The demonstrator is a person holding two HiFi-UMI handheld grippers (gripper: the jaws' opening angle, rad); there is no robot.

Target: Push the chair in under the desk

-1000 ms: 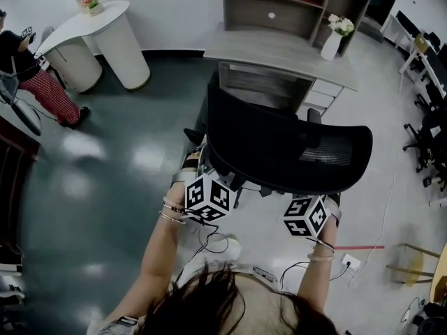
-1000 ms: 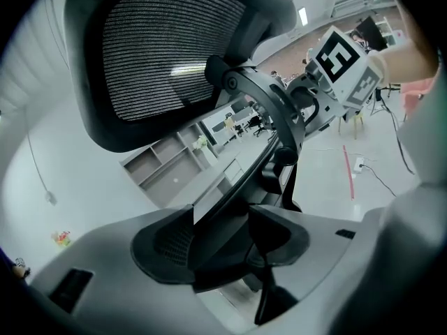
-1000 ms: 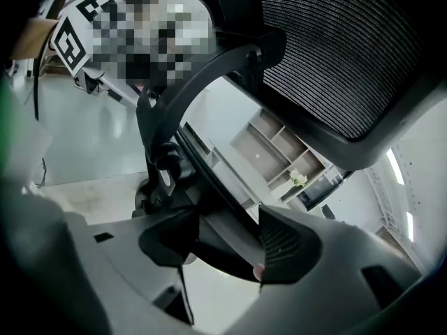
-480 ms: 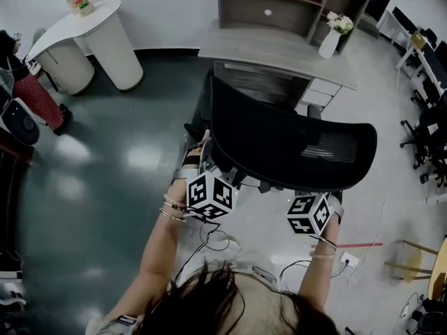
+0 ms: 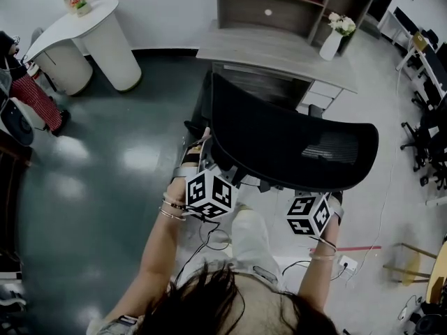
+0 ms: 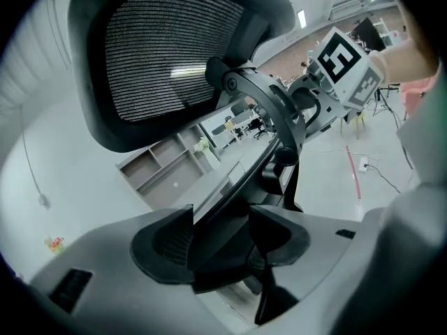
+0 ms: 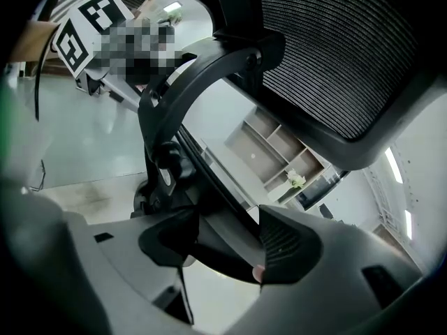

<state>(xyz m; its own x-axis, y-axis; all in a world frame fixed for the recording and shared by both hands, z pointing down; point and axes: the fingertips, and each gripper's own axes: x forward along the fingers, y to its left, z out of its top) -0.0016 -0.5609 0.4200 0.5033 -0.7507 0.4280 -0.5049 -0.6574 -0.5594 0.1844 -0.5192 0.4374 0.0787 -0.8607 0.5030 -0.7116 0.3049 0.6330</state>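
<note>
Left claw (image 6: 220, 239): jaws clenched on dark frame bar at lower left of chair (image 5: 293, 145) back. Right claw (image 7: 223, 246): likewise clamped on frame bar, lower right side. Grips sit either side of central back support, likely so force goes in square and chair doesn't swivel. Chair faces surface (image 5: 279, 51), backrest toward person, just short of knee opening; seat hidden behind backrest. Judgement: push begun, not finished. Risk: uneven force turns chair into drawer unit (image 5: 320, 96) at right.

Arms outstretched, left claw (image 6: 223, 234) and right claw (image 7: 227, 244) both clamped.
</note>
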